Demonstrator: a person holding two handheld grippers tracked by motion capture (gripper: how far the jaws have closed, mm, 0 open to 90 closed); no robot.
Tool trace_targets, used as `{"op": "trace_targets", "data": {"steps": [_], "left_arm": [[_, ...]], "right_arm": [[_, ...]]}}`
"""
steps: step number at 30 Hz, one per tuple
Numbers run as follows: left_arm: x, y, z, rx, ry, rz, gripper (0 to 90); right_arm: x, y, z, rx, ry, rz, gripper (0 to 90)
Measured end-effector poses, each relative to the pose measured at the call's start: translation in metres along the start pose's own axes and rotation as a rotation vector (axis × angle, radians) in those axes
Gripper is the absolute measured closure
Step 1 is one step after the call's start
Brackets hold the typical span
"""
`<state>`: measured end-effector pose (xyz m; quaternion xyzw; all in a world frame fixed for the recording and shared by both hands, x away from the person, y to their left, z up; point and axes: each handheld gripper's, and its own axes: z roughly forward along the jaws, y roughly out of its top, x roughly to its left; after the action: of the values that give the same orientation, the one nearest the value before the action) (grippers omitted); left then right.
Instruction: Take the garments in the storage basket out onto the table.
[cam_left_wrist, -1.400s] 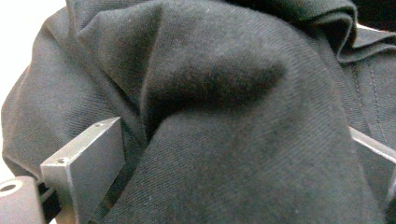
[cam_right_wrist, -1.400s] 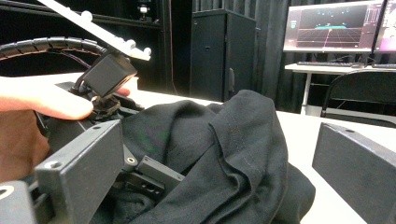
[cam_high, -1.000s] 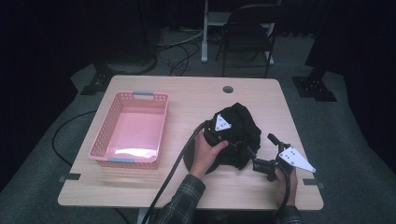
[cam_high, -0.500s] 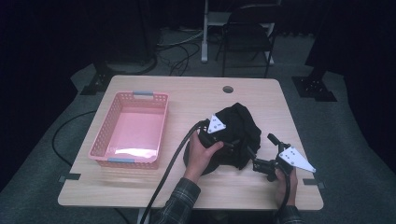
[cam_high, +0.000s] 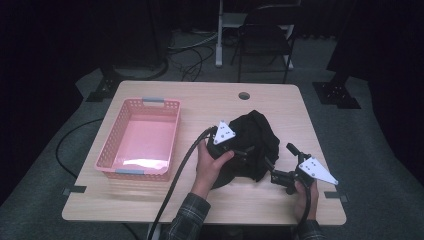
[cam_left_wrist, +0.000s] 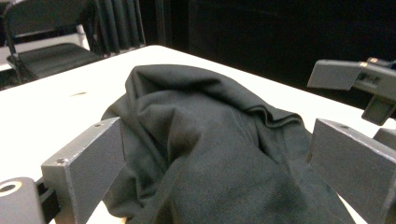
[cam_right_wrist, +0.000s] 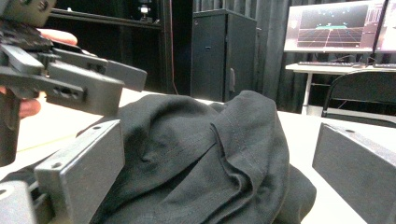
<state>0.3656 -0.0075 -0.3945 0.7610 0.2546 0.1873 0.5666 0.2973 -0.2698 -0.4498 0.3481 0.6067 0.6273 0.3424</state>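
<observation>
Your left gripper (cam_high: 239, 150) sits over the near-left part of the black garment (cam_high: 255, 142), which lies crumpled in a heap on the right half of the bench (cam_high: 210, 95). In the left gripper view, its jaws stand spread wide on either side of the cloth, with the fabric (cam_left_wrist: 219, 154) bulging up between them; the jaws are released, not clamped on the fabric. Your left hand (cam_high: 210, 167) wraps the gripper body, and its cable (cam_high: 175, 185) trails back off the near edge of the bench.

Your right gripper (cam_high: 272, 167) rests near the front right corner of the bench, pointing left toward the near-right edge of the garment. In the right gripper view, its jaws are likewise spread apart, with the folded cloth (cam_right_wrist: 210, 163) lying ahead of and between them; it grasps nothing. The same view shows your left gripper (cam_right_wrist: 135, 77) beyond, at upper left.

A pink plastic basket (cam_high: 170, 107) with grey handles stands on the left half of the bench, well apart from the garment. A round cable hole (cam_high: 244, 95) lies near the far edge of the bench.
</observation>
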Motion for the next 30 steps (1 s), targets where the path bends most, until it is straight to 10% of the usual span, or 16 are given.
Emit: {"op": "trace_targets", "data": {"steps": [30], "left_arm": [[-0.002,-0.024,-0.070,-0.189,0.085,-0.039,3.6]], "right_arm": [[0.000,0.000,0.000,-0.001,0.009,-0.001,1.9]]}}
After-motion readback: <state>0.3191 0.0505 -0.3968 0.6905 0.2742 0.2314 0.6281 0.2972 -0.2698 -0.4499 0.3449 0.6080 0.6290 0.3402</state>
